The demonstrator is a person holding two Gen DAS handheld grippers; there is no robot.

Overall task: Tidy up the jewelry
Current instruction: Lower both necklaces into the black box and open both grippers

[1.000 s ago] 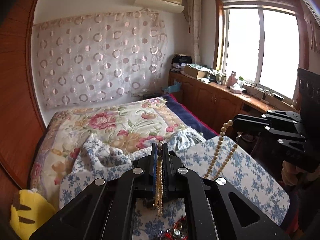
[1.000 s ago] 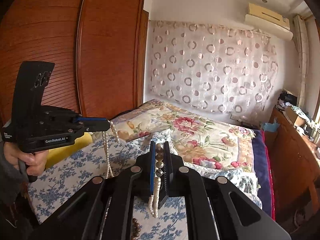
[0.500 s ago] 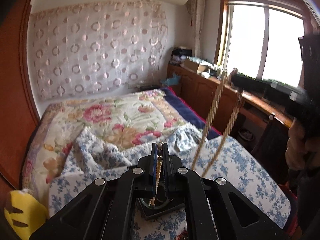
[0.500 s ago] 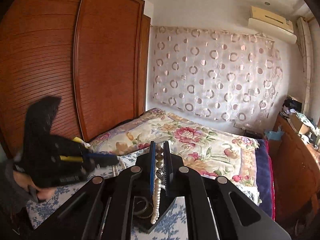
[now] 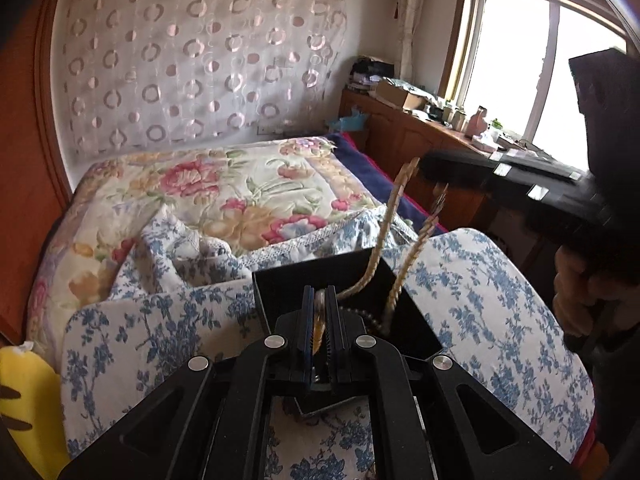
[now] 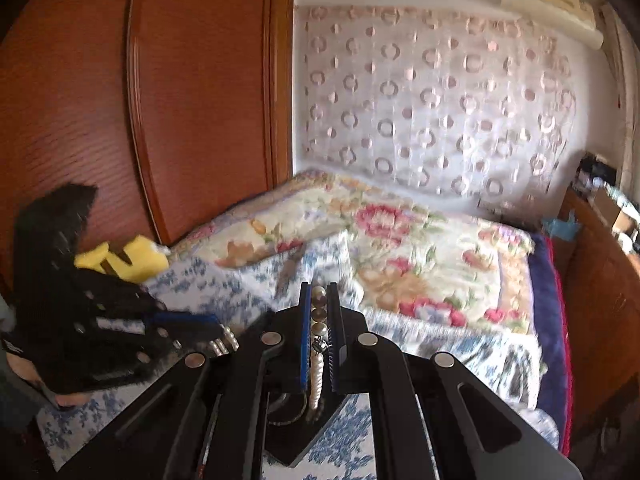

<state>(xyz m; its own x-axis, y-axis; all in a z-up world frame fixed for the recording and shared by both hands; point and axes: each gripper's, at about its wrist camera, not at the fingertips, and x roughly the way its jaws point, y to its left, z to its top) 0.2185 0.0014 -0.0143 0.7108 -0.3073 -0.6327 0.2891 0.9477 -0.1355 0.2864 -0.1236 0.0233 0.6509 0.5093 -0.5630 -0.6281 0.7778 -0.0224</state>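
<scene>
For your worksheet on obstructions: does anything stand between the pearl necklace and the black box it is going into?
Nothing visible does. The pearl necklace, held by both grippers, hangs straight into the open black box on the blue floral cloth; no lid or other item covers the opening.

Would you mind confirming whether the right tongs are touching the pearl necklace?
Touching. The right wrist view shows the right tongs shut on the pearl necklace, beads pinched between both pads.
</scene>
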